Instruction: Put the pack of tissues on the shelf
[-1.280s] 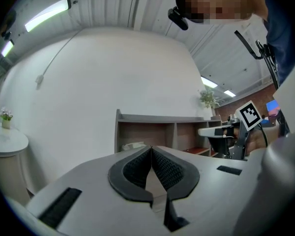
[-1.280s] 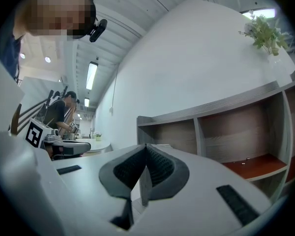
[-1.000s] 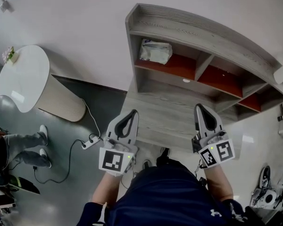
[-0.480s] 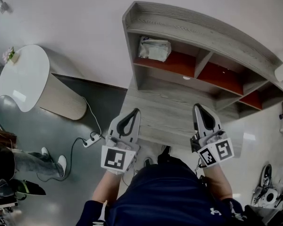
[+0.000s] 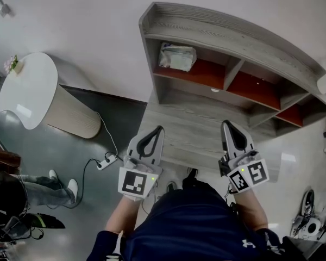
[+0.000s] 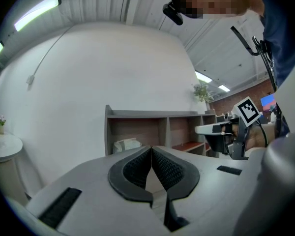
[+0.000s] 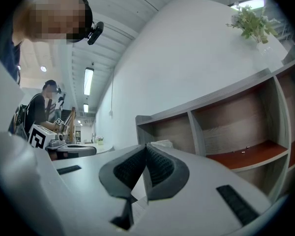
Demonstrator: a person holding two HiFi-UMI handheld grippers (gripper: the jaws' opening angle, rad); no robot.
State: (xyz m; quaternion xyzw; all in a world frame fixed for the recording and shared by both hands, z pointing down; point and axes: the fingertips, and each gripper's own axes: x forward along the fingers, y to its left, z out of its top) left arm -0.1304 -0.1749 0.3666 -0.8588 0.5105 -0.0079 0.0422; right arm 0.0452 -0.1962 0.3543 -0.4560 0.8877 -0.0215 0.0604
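The pack of tissues (image 5: pixel 177 57), pale and crinkled, lies in the leftmost compartment of the grey wooden shelf (image 5: pixel 217 34), on its red-brown board. It also shows in the left gripper view as the tissue pack (image 6: pixel 127 145) and peeks over the jaws as the pack (image 7: pixel 162 143) in the right gripper view. My left gripper (image 5: pixel 159 129) is held well in front of the shelf, shut and empty. My right gripper (image 5: pixel 226 123) is level with it to the right, also shut with nothing between its jaws.
A grey counter top (image 5: pixel 190 129) lies under the shelf, in front of both grippers. A round white table (image 5: pixel 27 88) stands at the left. A power strip with cable (image 5: pixel 104 163) lies on the dark floor. A person's legs (image 5: pixel 43 184) are at the far left.
Both grippers stayed almost still, shut. The person at the left edge has stepped, their legs shifting lower and to the right.
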